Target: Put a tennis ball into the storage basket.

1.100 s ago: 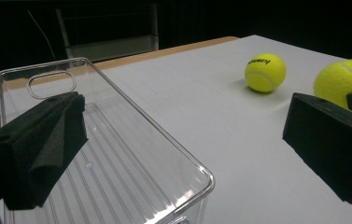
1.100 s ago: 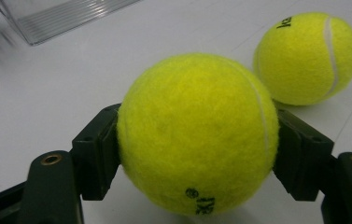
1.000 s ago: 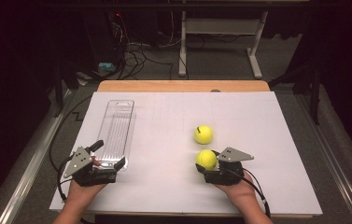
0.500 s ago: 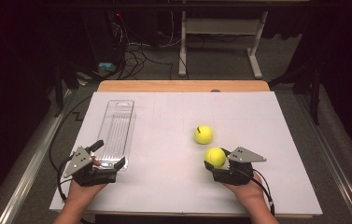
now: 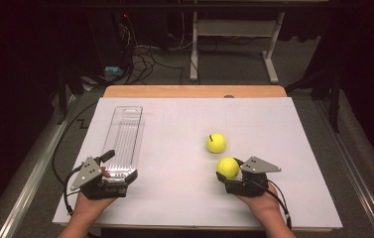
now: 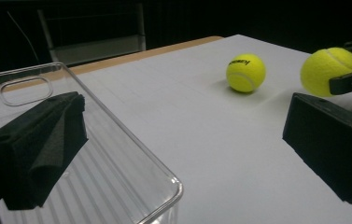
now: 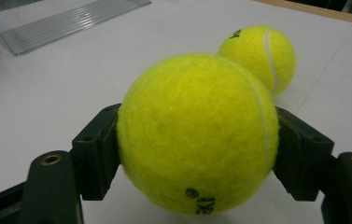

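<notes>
I had the right gripper (image 5: 227,171) clamped on a tennis ball (image 5: 227,167), its fingers (image 7: 96,151) pressed against the ball's two sides. In the high view the ball sat at the near right of the white worktop (image 5: 184,198), just in front of my right hand (image 5: 261,203). A second tennis ball (image 5: 216,143) rested on the worktop just beyond the held one, near it but apart; in the right gripper view it showed behind the gripped ball's upper right. My left gripper (image 5: 112,166) was at the near end of a clear plastic tray (image 5: 125,136) lying lengthwise on the left of the worktop. Its fingers (image 6: 38,149) stood wide apart, one over the tray and the other outside over the bare worktop, straddling the tray's near corner.
</notes>
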`<act>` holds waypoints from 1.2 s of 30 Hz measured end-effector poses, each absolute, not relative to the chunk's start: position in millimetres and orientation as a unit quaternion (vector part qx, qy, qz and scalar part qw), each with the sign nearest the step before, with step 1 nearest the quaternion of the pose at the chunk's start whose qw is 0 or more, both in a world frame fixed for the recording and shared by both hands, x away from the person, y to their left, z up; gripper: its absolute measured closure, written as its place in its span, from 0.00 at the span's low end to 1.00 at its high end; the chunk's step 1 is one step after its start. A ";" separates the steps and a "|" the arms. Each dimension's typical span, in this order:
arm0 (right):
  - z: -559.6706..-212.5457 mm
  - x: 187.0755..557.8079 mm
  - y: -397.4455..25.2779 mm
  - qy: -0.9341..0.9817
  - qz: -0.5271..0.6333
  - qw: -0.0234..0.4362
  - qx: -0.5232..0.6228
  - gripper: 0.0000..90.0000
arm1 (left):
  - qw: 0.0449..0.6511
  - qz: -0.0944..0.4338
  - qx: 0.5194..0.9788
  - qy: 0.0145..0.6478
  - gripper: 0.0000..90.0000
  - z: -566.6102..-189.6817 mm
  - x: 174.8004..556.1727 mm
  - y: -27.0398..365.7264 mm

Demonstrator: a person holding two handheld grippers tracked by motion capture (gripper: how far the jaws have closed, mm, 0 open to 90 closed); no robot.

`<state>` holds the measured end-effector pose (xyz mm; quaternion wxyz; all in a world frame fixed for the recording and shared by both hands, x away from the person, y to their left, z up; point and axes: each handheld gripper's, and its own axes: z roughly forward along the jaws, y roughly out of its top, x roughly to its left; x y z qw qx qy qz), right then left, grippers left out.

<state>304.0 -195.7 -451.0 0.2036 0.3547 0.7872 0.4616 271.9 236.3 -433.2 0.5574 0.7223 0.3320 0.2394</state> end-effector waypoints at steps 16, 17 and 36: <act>-451.3 303.2 -194.1 0.790 0.460 0.204 0.351 0.30 | 0.548 0.202 0.753 0.303 0.01 -438.1 266.6 205.9; -451.2 303.0 -194.0 0.790 0.460 0.204 0.350 0.30 | 0.548 0.200 0.754 0.302 0.01 -438.5 266.6 204.7; -450.8 302.1 -193.9 0.790 0.461 0.201 0.350 0.30 | 0.494 0.158 0.809 0.277 0.01 -446.3 267.1 182.9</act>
